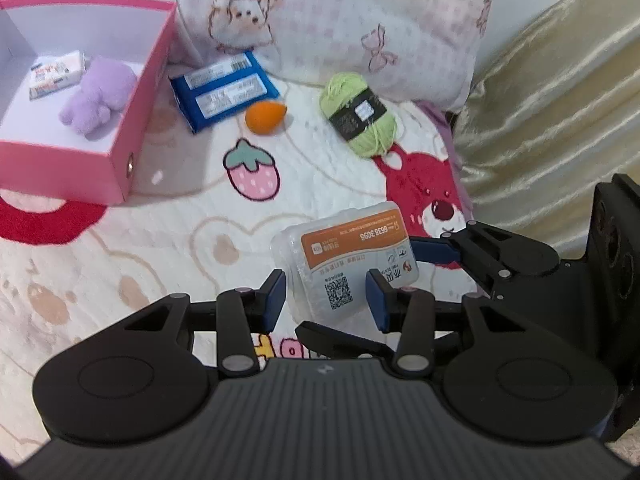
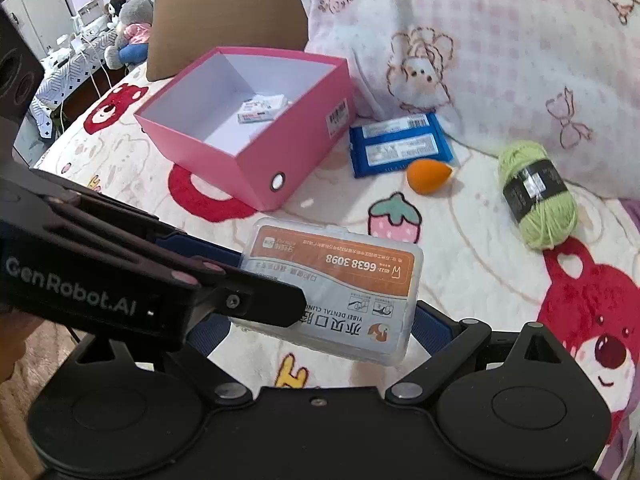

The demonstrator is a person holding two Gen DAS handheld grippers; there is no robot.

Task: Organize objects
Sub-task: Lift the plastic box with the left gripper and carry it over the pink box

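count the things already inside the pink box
2: a small white packet toward the back of the pink box, and a purple plush toy beside it, nearer the front. The near wall may hide more.

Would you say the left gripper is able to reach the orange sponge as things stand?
Probably not yet: the left gripper is shut on the clear box, though nothing blocks the orange sponge.
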